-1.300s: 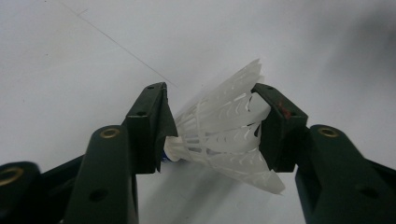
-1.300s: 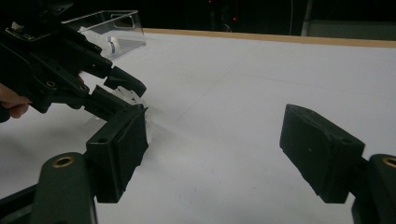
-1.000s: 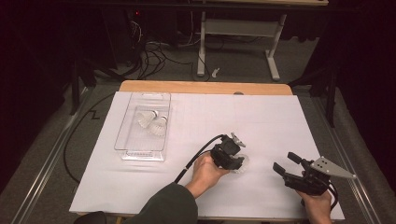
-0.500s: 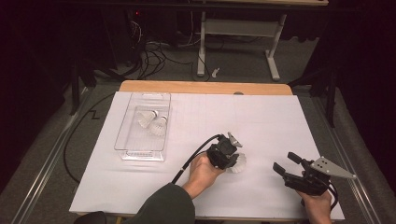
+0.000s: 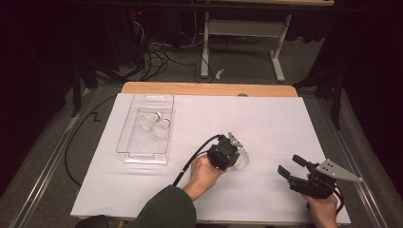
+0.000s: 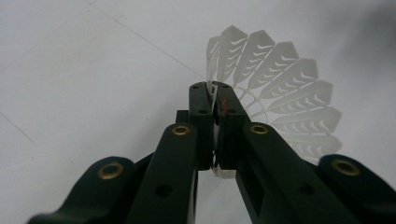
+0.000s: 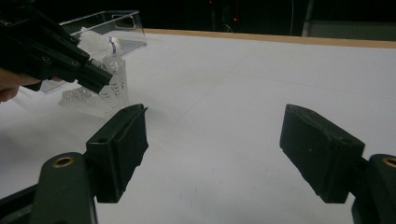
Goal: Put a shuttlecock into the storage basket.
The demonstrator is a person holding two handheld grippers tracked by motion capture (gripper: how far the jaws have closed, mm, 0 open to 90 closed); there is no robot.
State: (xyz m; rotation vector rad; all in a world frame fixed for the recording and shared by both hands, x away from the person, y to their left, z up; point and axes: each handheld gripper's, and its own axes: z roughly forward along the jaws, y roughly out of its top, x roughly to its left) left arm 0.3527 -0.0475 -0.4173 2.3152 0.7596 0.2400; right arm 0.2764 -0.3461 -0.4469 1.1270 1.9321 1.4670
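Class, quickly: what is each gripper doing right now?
Left gripper: its jaws have just been closing and now pinch the skirt of a shuttlecock.
Right gripper: jaws open, holding nothing.

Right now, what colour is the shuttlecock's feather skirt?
White, on the shuttlecock; clearest in the left gripper view.

White-covered table (image 5: 266,118) bears a clear tray (image 5: 124,142) (perhaps plastic).

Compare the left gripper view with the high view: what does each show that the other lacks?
Left gripper view: the left gripper has its jaws pinched on the feather skirt of a shuttlecock. High view: a clear tray holding two more shuttlecocks, and the right gripper with jaws apart over the white sheet. Shared: the gripped shuttlecock and the sheet.
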